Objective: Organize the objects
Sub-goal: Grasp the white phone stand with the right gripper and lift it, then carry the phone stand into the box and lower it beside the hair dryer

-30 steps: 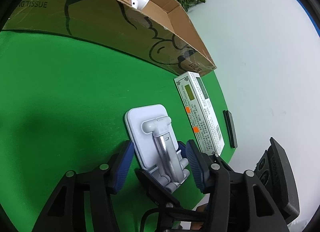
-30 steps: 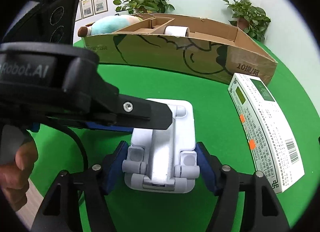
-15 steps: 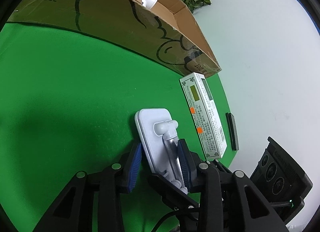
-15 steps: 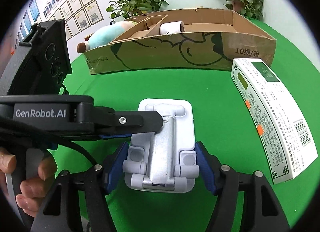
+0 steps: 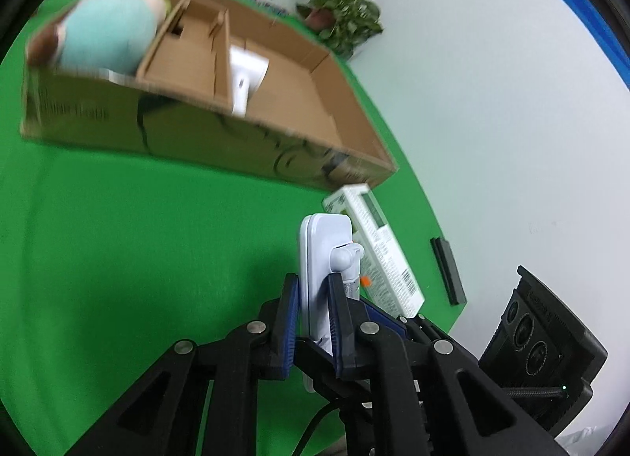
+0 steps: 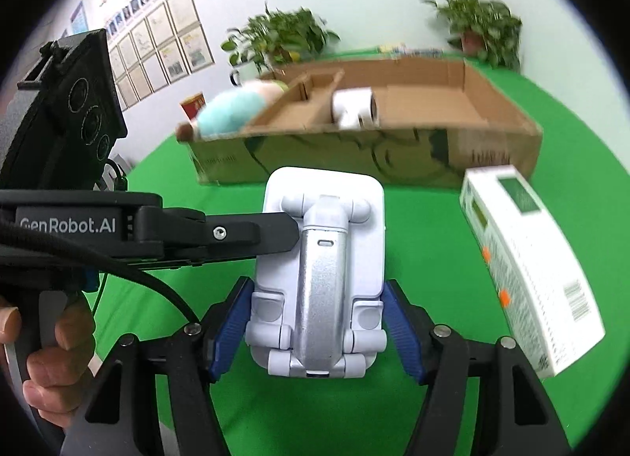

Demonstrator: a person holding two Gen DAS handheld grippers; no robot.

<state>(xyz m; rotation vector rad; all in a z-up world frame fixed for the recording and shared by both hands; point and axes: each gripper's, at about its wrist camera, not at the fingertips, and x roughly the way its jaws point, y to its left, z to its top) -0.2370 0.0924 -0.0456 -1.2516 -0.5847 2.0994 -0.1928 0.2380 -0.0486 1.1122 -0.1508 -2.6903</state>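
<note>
Item: white phone stand (image 5: 321, 259), folded, lifted clear of desk (image 5: 138, 251).
Left tool (image 5: 313, 322): clamped on stand's flat faces.
Right tool (image 6: 319, 328): pads flank stand's sides; contact unclear.
Destination, judged: cardboard box (image 6: 453, 152) ahead of tools, bare end compartment.
Handling: keep clamp firm, clear box wall, lower flat.

A folded white phone stand (image 6: 321, 278) with a silver hinged arm is lifted off the green counter (image 5: 138, 239), tilted on edge, near a long white carton (image 6: 531, 267) lying flat before an open cardboard box (image 6: 393, 129).
</note>
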